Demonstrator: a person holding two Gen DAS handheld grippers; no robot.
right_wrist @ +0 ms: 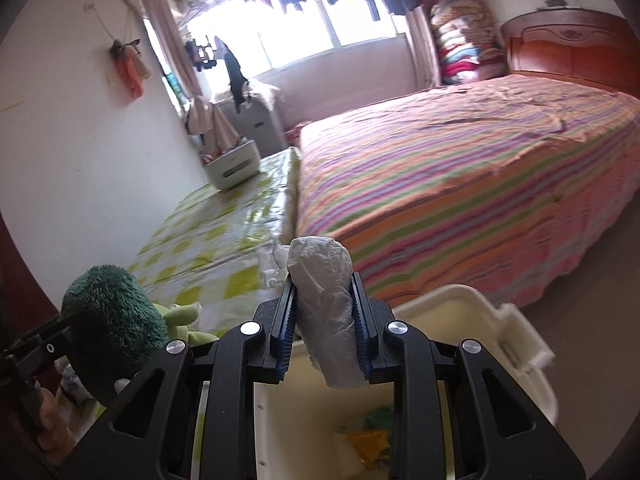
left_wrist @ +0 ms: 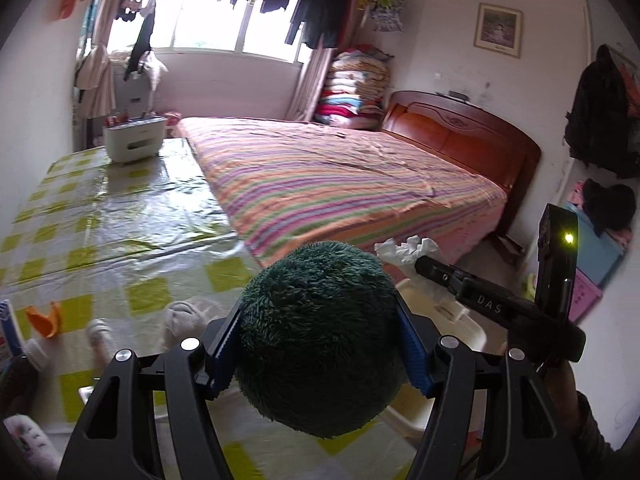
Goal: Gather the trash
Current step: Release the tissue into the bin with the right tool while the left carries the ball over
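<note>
Left wrist view: just behind the left tool (left_wrist: pixel 320 344), aimed slightly downward across the checked surface (left_wrist: pixel 120 216) toward the window (left_wrist: pixel 212 12) and bed (left_wrist: pixel 340 184). Right wrist view: just behind the right tool (right_wrist: pixel 324 320), over the white bin (right_wrist: pixel 500 320) at the surface's near edge, facing the same way. Shared: surface, bed, window, bin, each other's tool.

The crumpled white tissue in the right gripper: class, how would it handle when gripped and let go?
The crumpled white tissue looks soft, probably squashing between the right gripper. It seems very light, so might cling or drift rather than drop straight into the white bin.
</note>
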